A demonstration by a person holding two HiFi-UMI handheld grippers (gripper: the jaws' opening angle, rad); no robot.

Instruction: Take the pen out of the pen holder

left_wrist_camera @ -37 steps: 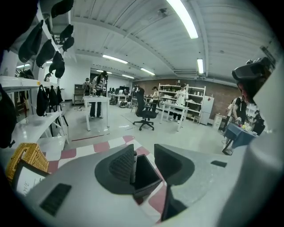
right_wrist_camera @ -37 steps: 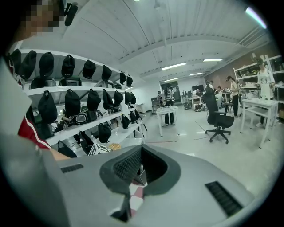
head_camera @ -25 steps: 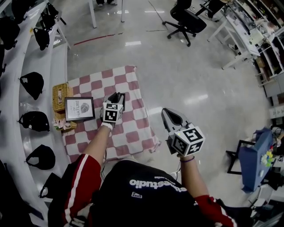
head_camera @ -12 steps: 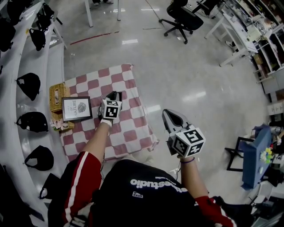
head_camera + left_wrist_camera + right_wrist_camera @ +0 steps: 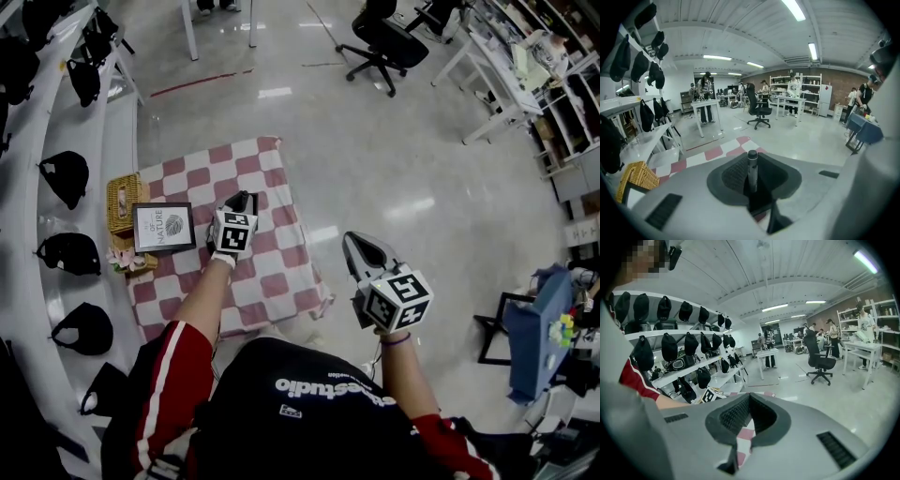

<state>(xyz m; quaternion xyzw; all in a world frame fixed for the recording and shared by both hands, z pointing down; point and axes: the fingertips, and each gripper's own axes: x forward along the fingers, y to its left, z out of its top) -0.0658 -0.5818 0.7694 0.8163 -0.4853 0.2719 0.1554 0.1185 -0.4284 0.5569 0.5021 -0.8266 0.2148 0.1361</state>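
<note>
A dark pen (image 5: pixel 752 169) stands upright between the pads of my left gripper (image 5: pixel 753 163). The jaws are closing around it; the left pad lies against the pen and a dark gap still shows on its right side. In the head view the left gripper (image 5: pixel 245 200) hovers over the middle of the red-and-white checkered cloth (image 5: pixel 272 169), and it hides the pen holder. My right gripper (image 5: pixel 350 240) hangs off the cloth's right edge above the floor, away from the pen. Its pads (image 5: pixel 736 414) meet at the tip with nothing between them.
A framed picture (image 5: pixel 164 227) and a wicker basket (image 5: pixel 122 200) sit at the cloth's left edge. White shelves with black caps (image 5: pixel 66 176) run along the left. An office chair (image 5: pixel 394 42) stands far back, and a blue cart (image 5: pixel 539 333) stands at the right.
The left gripper's jaws look narrower than a second ago. Both hands have stayed almost where they were.
</note>
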